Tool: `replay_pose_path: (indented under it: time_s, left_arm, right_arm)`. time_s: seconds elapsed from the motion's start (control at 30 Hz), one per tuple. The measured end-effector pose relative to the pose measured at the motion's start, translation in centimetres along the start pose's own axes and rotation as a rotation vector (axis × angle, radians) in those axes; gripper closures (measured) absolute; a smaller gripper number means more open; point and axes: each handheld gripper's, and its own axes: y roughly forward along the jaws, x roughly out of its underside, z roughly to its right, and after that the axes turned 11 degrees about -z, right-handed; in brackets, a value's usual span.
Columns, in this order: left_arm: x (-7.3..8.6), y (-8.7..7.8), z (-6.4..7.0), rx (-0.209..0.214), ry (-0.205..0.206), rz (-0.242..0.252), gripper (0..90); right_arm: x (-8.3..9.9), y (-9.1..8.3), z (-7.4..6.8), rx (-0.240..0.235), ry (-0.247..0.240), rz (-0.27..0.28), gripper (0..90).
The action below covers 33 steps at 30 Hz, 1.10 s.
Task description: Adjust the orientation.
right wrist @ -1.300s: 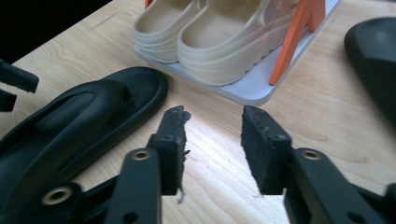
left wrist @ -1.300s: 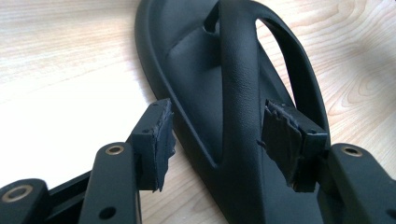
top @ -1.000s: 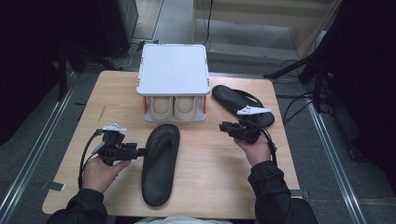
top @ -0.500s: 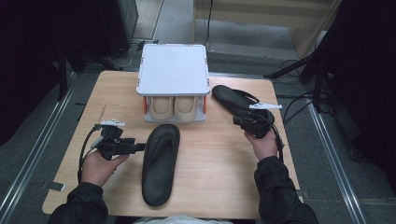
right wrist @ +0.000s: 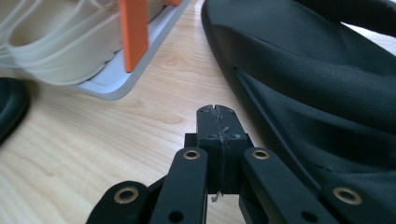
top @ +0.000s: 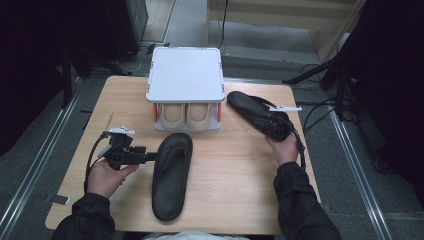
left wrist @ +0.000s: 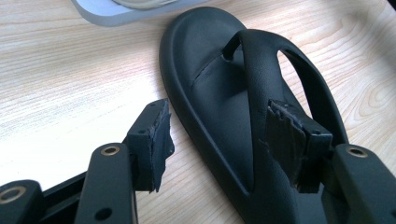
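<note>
Lying lengthwise on the near middle of the wooden tabletop, a black flip-flop has its toe end pointing far toward a white shoe rack, and the left gripper is held just at its left edge. In the left gripper view that gripper's jaws are spread wide: one pad hangs over bare wood just beside the sole's rim, the other sits over the strap, and the jaws straddle the sole's edge without pinching it. The second black flip-flop lies at the far right, angled, just right of the rack. The right gripper is at that sandal's near end, held in the person's right hand. In the right gripper view its jaws are pressed together with nothing between them, their tip hovering low over the wood right beside the sandal's side wall. A pair of beige shoes sits on the rack's lower level, under its flat white top, with orange posts at the corners.
</note>
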Motion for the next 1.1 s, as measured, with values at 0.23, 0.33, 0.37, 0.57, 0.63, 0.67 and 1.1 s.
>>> replay_pose_path:
  time_s: [0.23, 0.33, 0.37, 0.57, 0.63, 0.67, 1.1]
  left_arm:
    - [0.2, -0.3, -0.5, -0.001, -0.018, 0.007, 41.5]
    - [0.3, -0.3, -0.5, -0.003, -0.021, 0.01, 41.6]
    - [0.3, -0.4, -0.5, -0.002, -0.019, 0.008, 41.6]
    - [0.3, -0.2, -0.4, 0.002, -0.016, 0.0, 41.6]
    - [0.3, -0.1, -0.4, 0.0, -0.016, -0.001, 41.5]
    - [0.3, -0.1, -0.5, 0.0, -0.016, -0.001, 41.5]
    - [0.4, -0.3, -0.6, 0.0, -0.024, 0.003, 41.5]
  right_arm:
    - [-0.7, 2.1, 0.7, 0.017, 0.016, -0.045, 89.5]
    - [-0.7, 2.5, 1.2, 0.022, 0.025, -0.059, 89.5]
    - [-0.7, 2.6, 1.3, 0.026, 0.029, -0.062, 89.5]
    - [-0.7, 2.5, 2.5, 0.045, 0.054, -0.078, 90.0]
    - [-0.6, 2.3, 2.9, 0.043, 0.073, -0.074, 90.0]
    - [-0.6, 2.2, 3.1, 0.049, 0.076, -0.071, 90.0]
    - [-0.3, 1.1, 6.2, 0.082, 0.178, -0.034, 89.7]
